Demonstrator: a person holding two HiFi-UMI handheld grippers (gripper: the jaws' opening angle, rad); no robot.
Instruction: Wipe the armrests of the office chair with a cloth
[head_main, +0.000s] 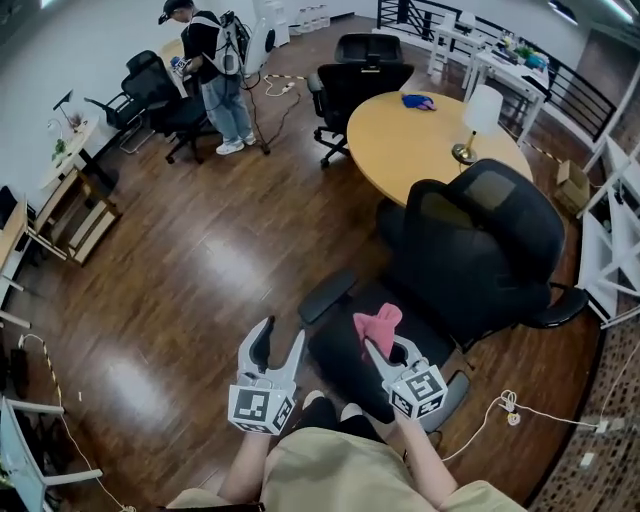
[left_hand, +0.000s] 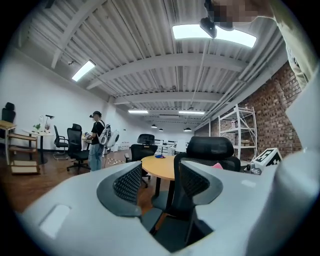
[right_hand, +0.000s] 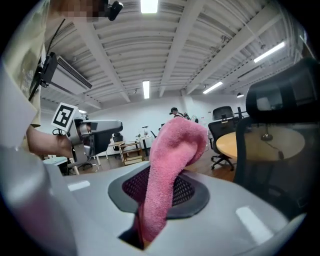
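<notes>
The right claw (head_main: 386, 346) grips a fluffy pink cloth (head_main: 377, 324) above a black mesh office chair (head_main: 480, 250). The left claw (head_main: 279, 336) gapes wide, empty.

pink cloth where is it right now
The pink cloth is clamped in the jaws of the right gripper, low and right of centre in the head view, over the seat of the black office chair; the open left gripper is just to its left.

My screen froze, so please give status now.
Left tool open, empty. Right tool shut on pink towelling cloth. Cloth over seat of black office chair, touching no armrest. Nothing blocks.
</notes>
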